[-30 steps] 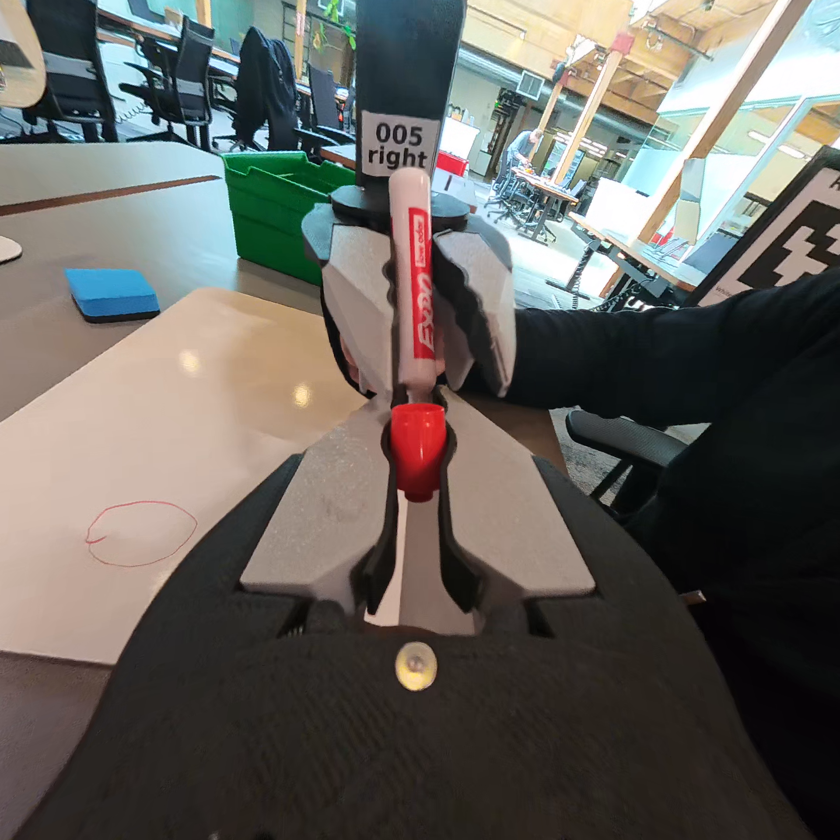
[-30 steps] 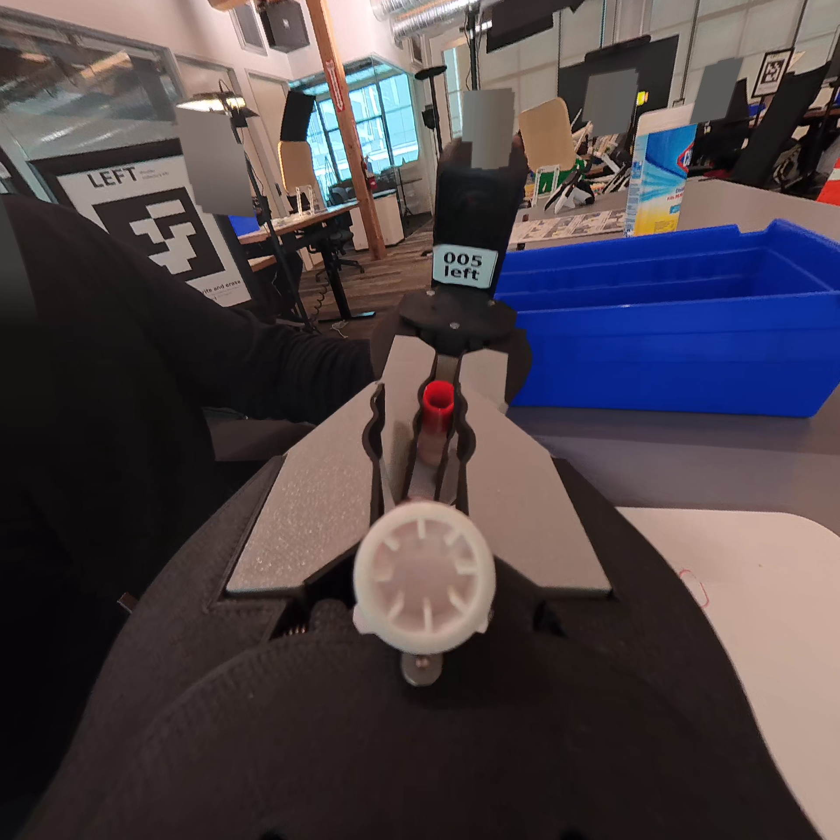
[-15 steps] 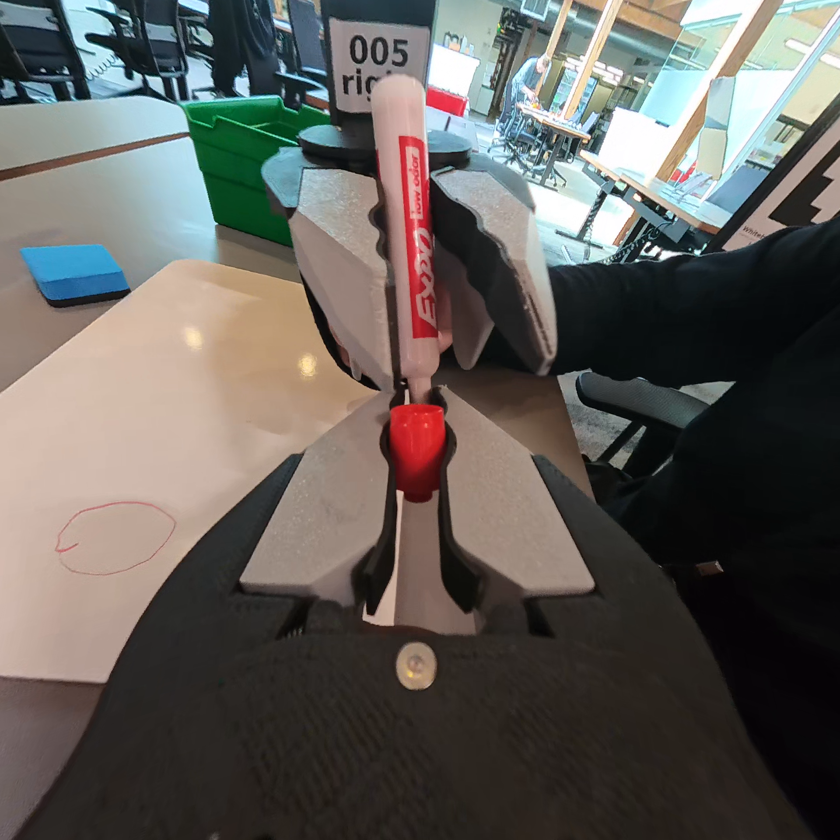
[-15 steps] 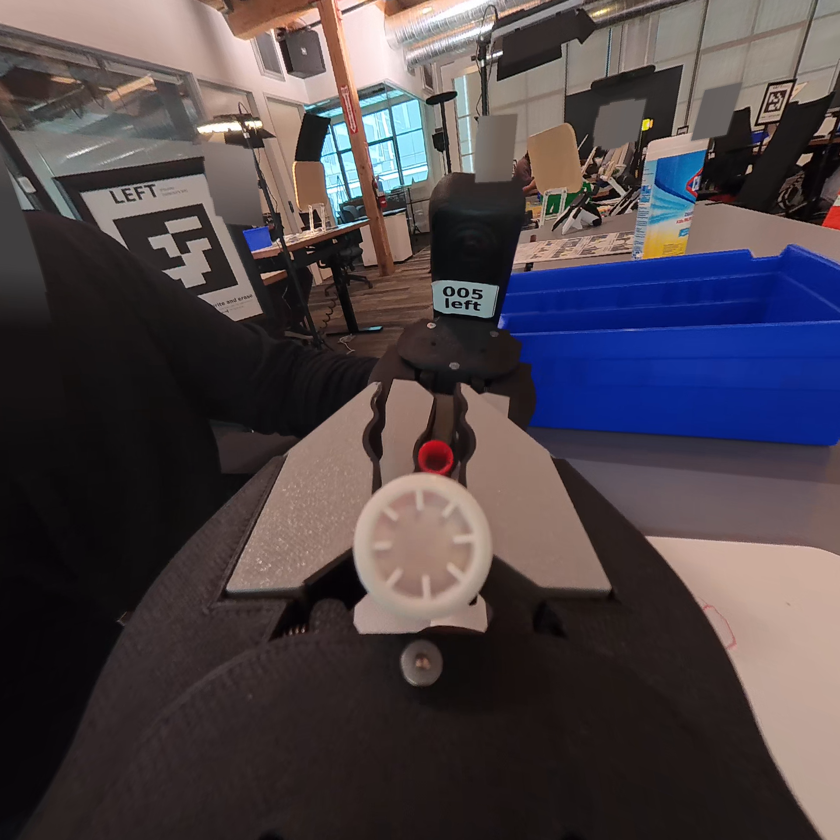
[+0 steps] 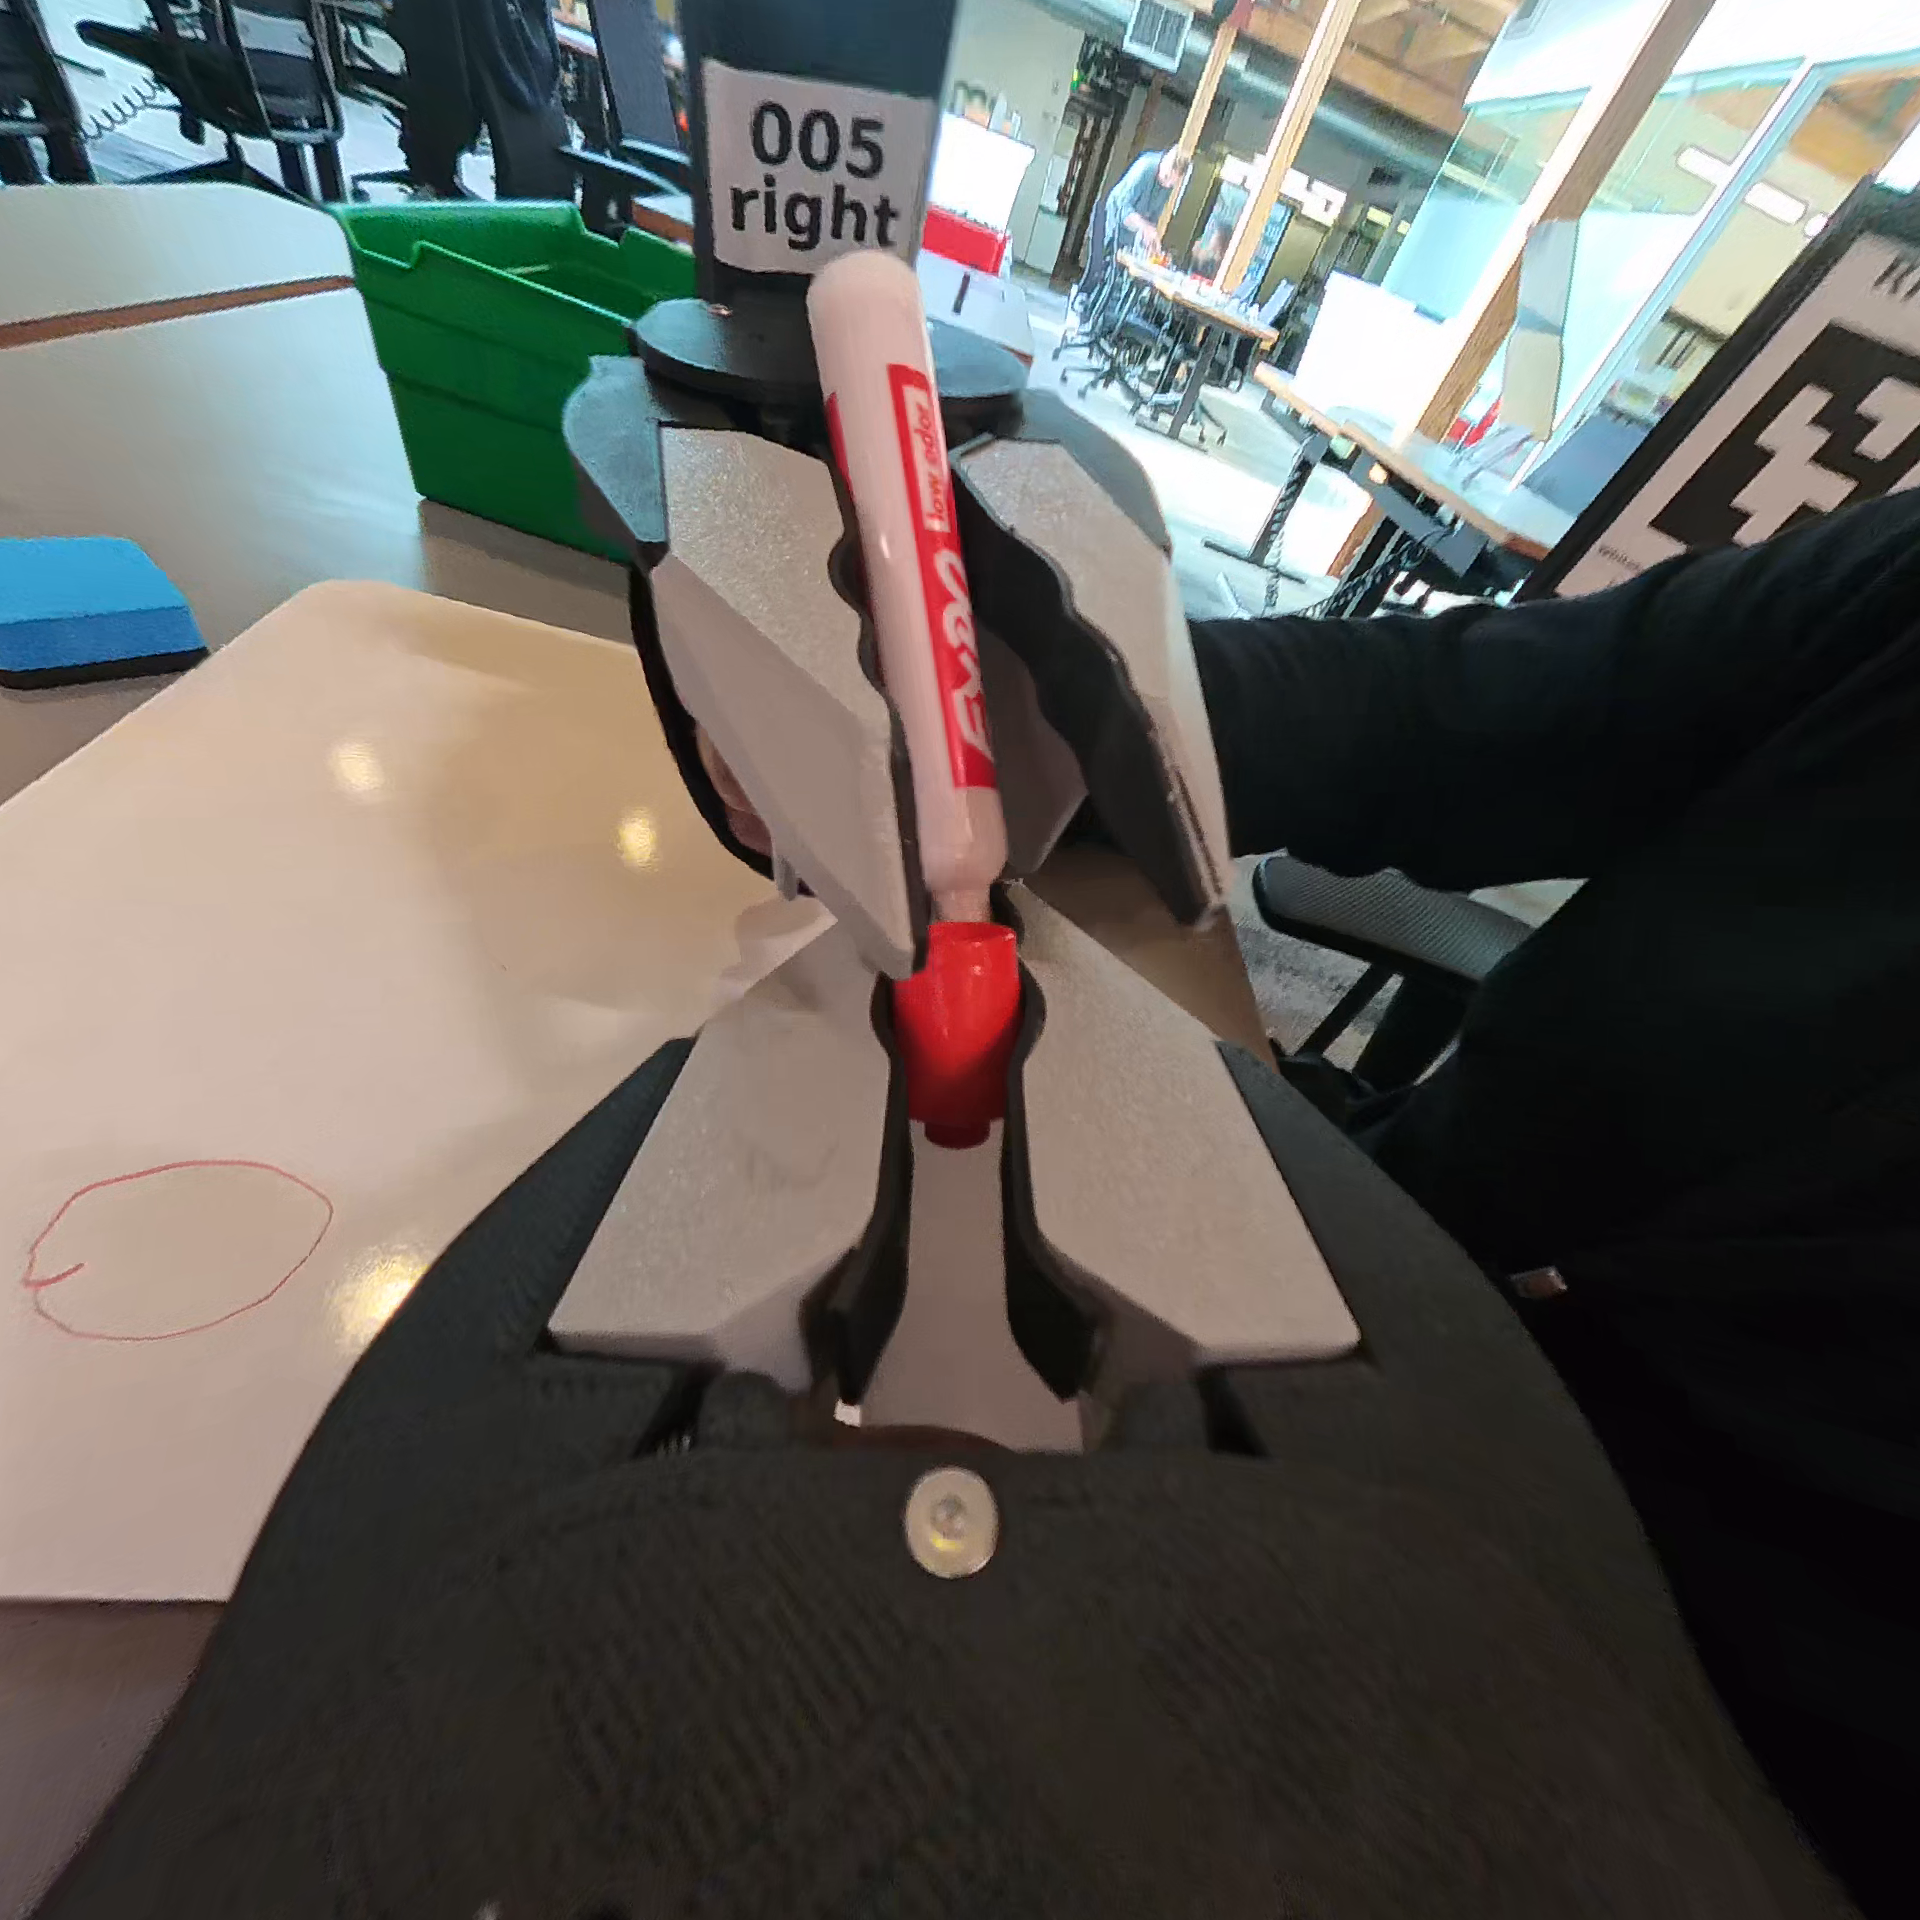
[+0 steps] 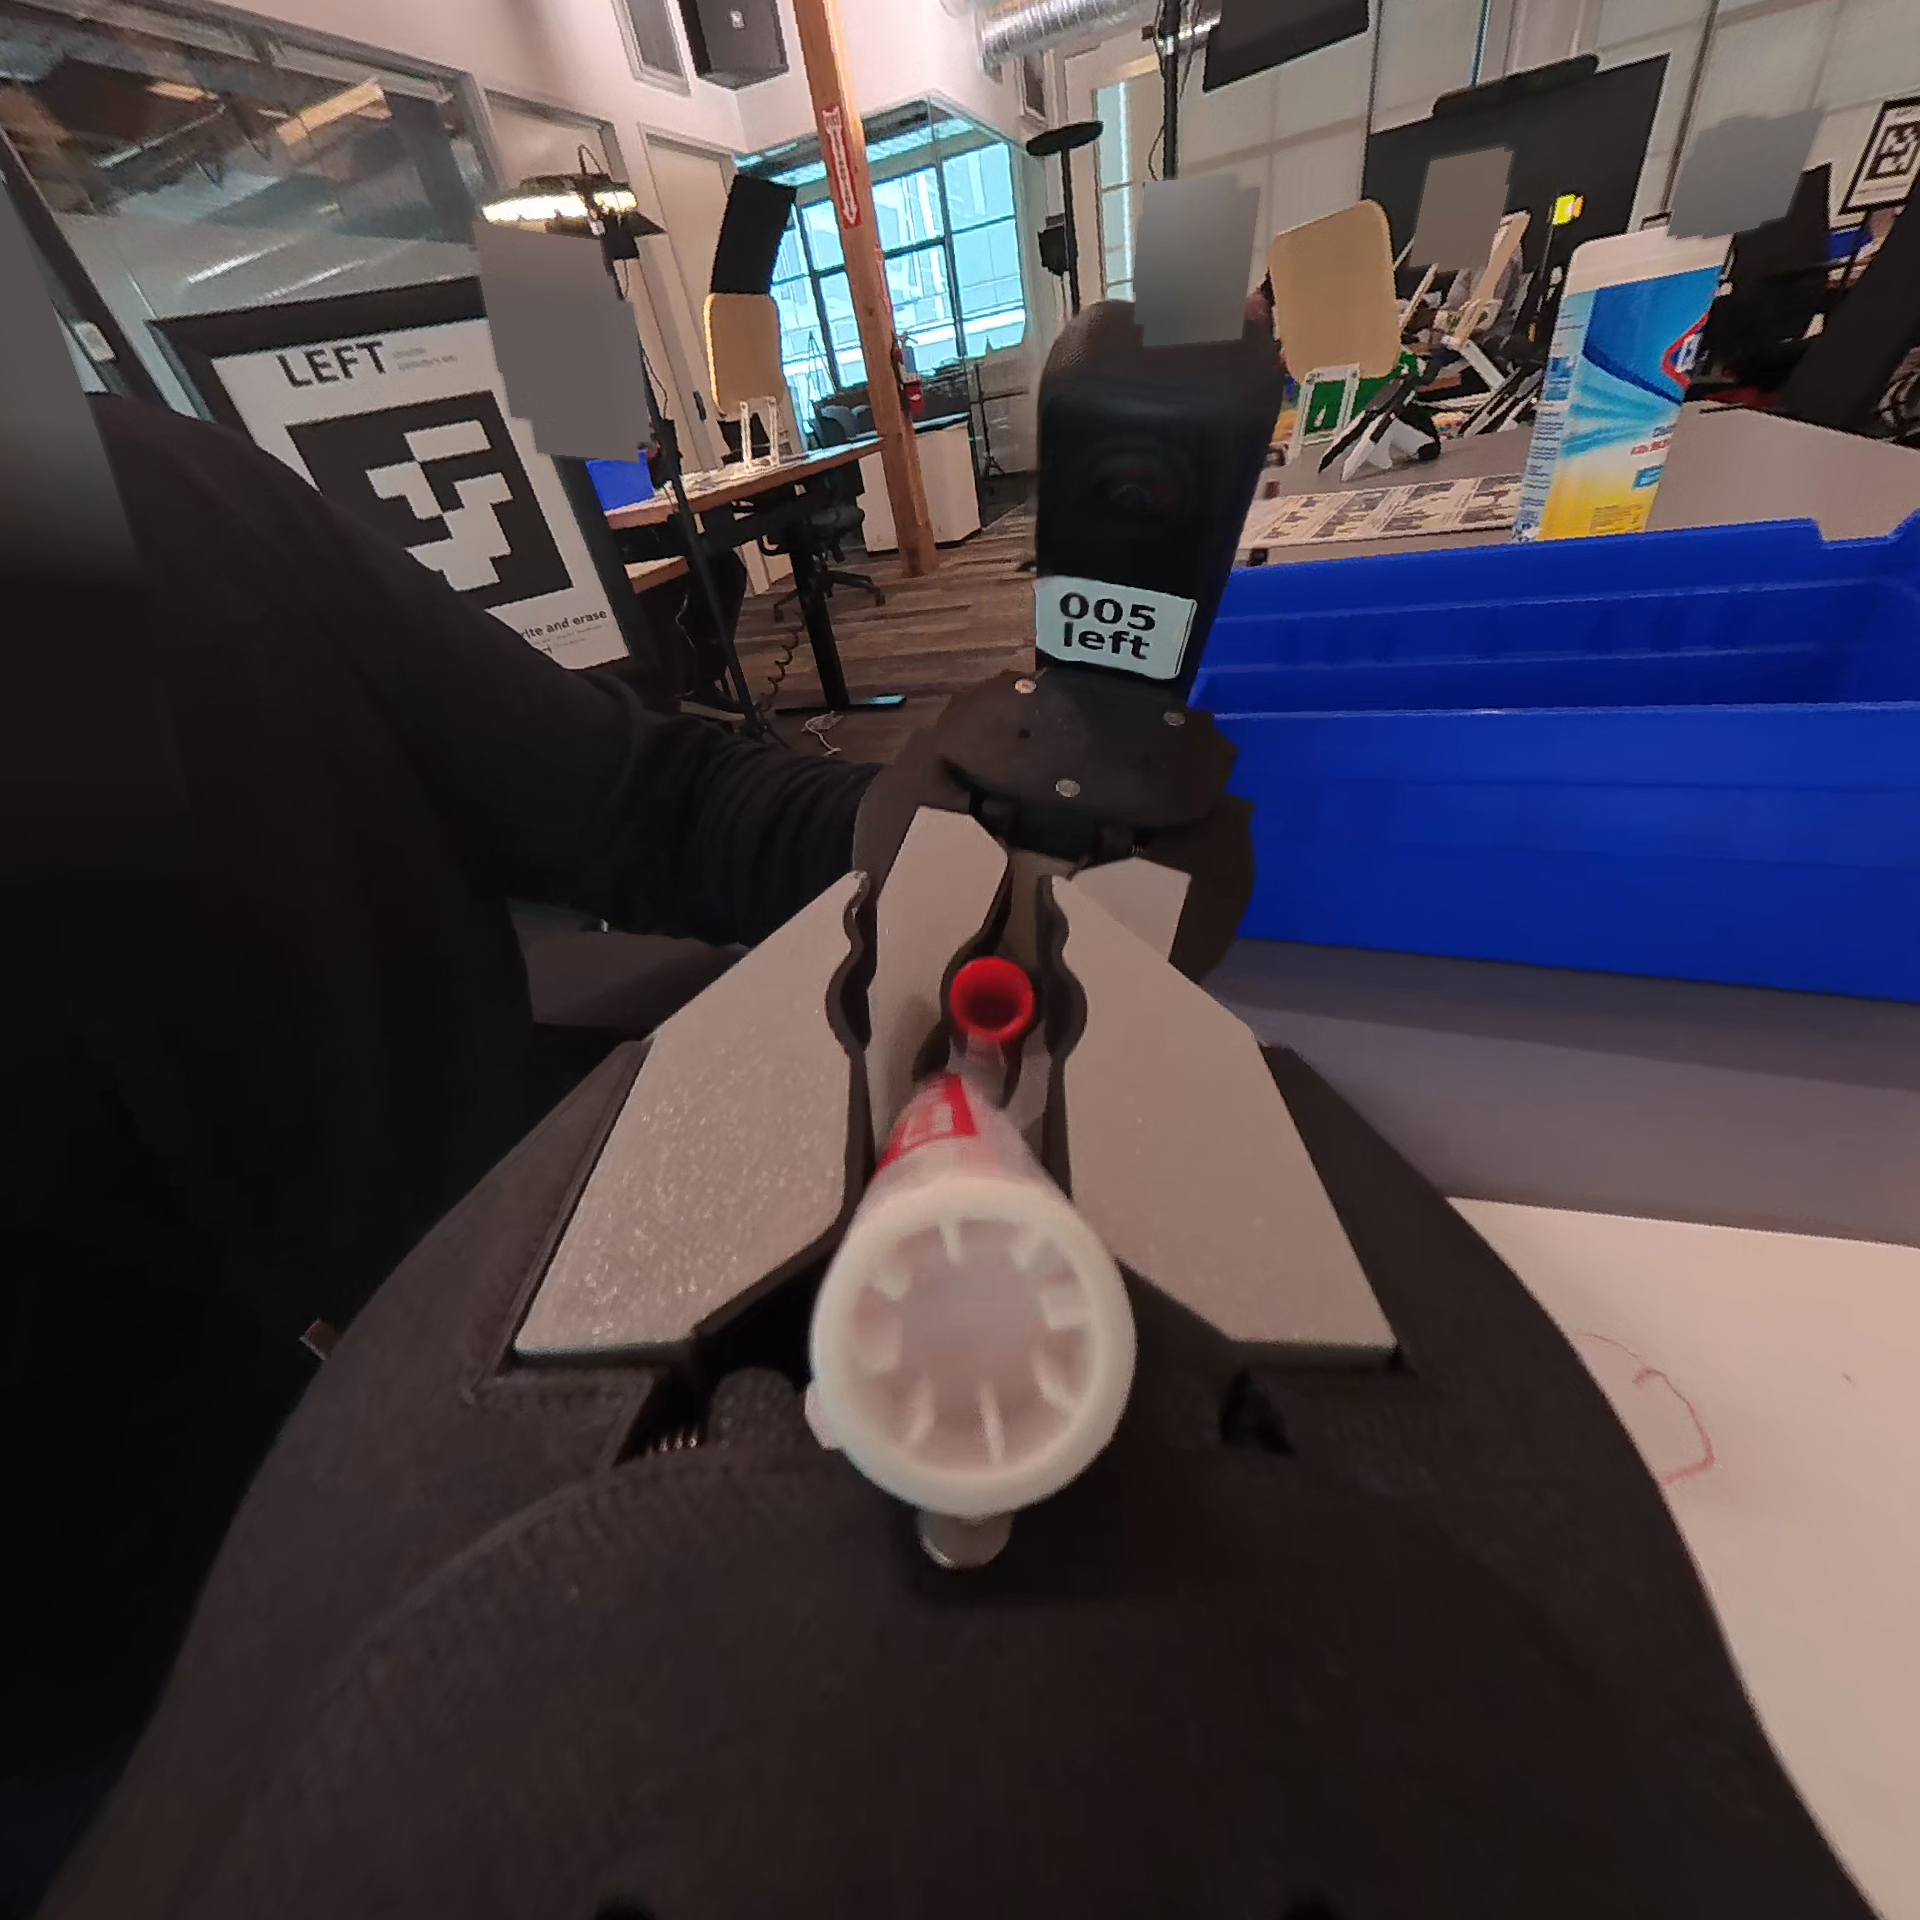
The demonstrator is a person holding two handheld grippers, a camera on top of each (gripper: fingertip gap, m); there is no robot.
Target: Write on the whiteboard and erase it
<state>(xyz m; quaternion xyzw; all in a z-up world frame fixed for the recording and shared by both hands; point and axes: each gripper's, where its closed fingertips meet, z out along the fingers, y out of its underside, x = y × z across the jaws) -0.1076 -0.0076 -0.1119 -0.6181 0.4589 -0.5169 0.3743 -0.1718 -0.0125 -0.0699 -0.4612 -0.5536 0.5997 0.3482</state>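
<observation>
1. My left gripper (image 5: 954, 1023) is pinched tight on the red marker cap (image 5: 954, 1039), which sits between the notched inner edges of its grey fingers (image 5: 748, 1195), open end facing away from me.
2. My right gripper (image 6: 961, 1049) is clamped on the white barrel of the dry-erase marker (image 6: 961, 1330); in the right wrist view the ribbed back end of the marker fills the foreground, blurred and close to the lens.
3. The two grippers face each other nose to nose. In the left wrist view the right gripper (image 5: 961, 914) comes down from above with the marker (image 5: 920, 582) tilted slightly, its narrow end touching the mouth of the cap.
4. I cannot tell whether the tip is seated in the cap or only at its rim.
5. The whiteboard (image 5: 343, 894) lies flat on the grey table (image 5: 208, 416), to the left of my left gripper, with a thin red loop (image 5: 171, 1247) drawn near its near edge.
6. In the right wrist view the whiteboard (image 6: 1714, 1455) shows at the lower right, with part of the red mark (image 6: 1673, 1423).
7. The blue eraser (image 5: 88, 613) rests on the table just beyond the whiteboard's far left edge, apart from both grippers.
8. A green bin (image 5: 509, 364) stands behind the board; a blue bin (image 6: 1579, 748) stands on the table behind my left gripper.
9. My black sleeve (image 5: 1558, 748) reaches in from the right.
</observation>
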